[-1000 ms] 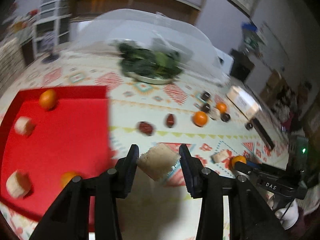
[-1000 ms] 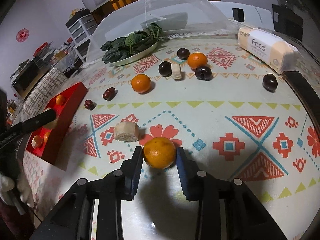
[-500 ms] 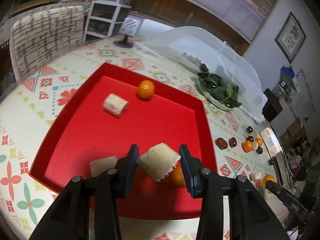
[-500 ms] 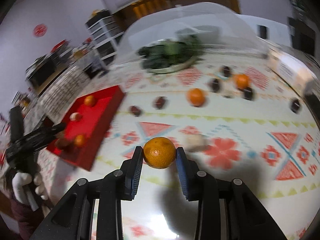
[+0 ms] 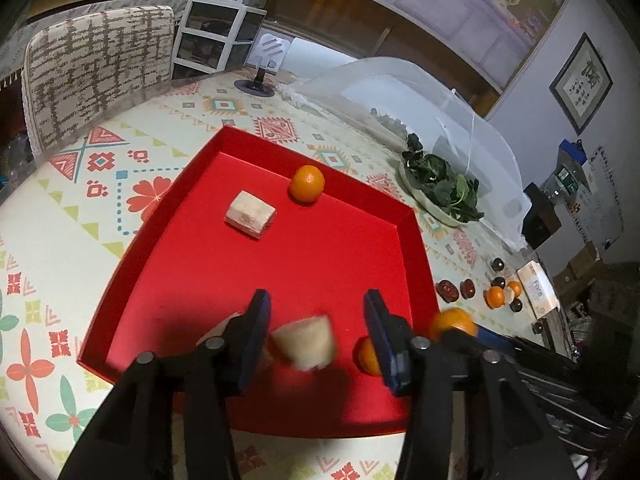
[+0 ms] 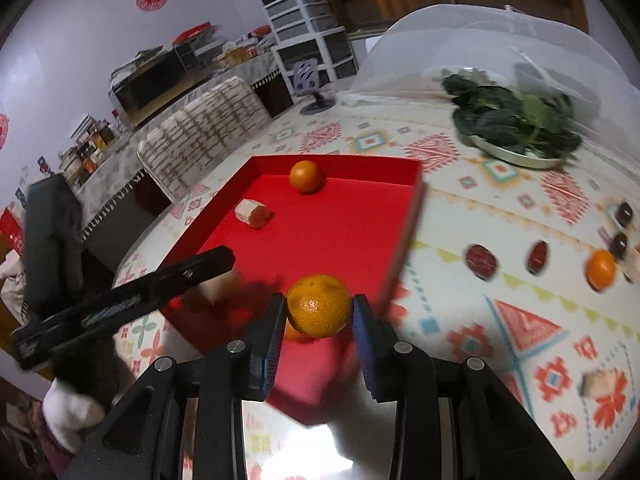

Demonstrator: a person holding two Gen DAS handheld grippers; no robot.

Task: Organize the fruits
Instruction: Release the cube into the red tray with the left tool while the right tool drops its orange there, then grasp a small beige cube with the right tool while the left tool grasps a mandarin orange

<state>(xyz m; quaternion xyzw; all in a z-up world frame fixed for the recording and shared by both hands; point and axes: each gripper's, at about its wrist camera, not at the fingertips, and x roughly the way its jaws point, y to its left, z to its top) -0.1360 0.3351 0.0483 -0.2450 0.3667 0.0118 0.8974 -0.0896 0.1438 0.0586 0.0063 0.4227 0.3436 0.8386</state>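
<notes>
Orange mandarin (image 6: 318, 306) is clamped in the right gripper (image 6: 318, 320) fingers, directly above the red tray (image 6: 404, 216) near corner. Left gripper (image 5: 316, 332) fingers have just been opening; pale chunk (image 5: 306, 342) lies loose between them over the tray floor.

Each claw is matte black plastic: two angular arms joined by round silver screws, ending in flat fingers faced with ribbed blue pads (image 6: 362, 332). The left claw (image 5: 316, 336) matches the right claw (image 6: 319, 312). A white glove (image 6: 68, 416) covers the hand gripping the left handle.
</notes>
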